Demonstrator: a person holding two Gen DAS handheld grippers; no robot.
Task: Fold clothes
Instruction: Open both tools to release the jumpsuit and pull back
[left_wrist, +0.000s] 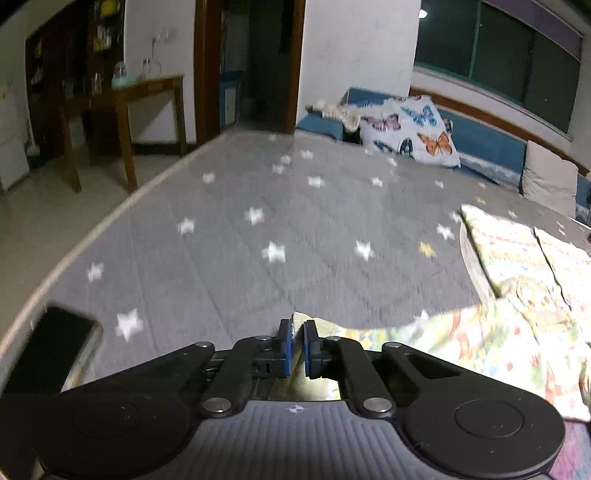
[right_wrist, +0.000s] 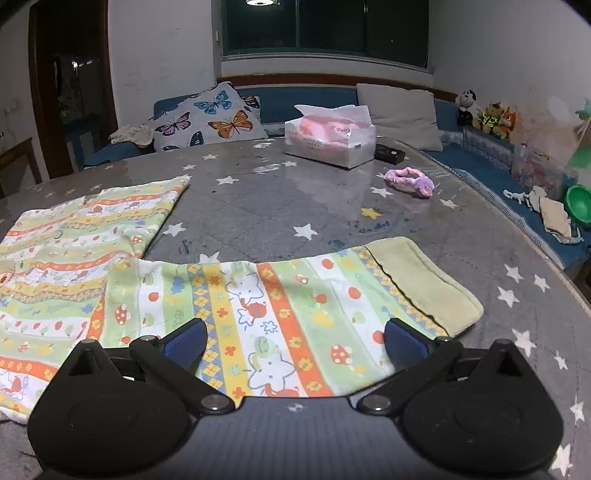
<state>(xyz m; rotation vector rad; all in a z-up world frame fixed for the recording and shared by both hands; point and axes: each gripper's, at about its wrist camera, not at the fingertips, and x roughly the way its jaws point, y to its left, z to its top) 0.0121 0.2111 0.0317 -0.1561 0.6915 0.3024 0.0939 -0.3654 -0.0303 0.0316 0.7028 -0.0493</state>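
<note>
On the table (right_wrist: 280, 206), left tool (left_wrist: 297, 332) is clamping the shirt (right_wrist: 258, 317) edge; right tool (right_wrist: 295, 341) is hovering, spread apart. Judgement: keeping cloth taut should give a straight crease.

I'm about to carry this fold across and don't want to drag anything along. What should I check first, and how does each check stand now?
1. Left gripper has the cloth: ok, jaws shut on an edge of the patterned garment.
2. Right gripper free: ok, jaws wide open above the sleeve, gripping nothing.
3. Green cuff lies flat: ok.
4. Table beyond the sleeve is bare: ok; tissue box and pink headband lie farther off.
5. Phone at the table's left edge clear of the lifted cloth: ok.
6. Far side of garment smooth: cannot tell, the left view is blurred.
</note>
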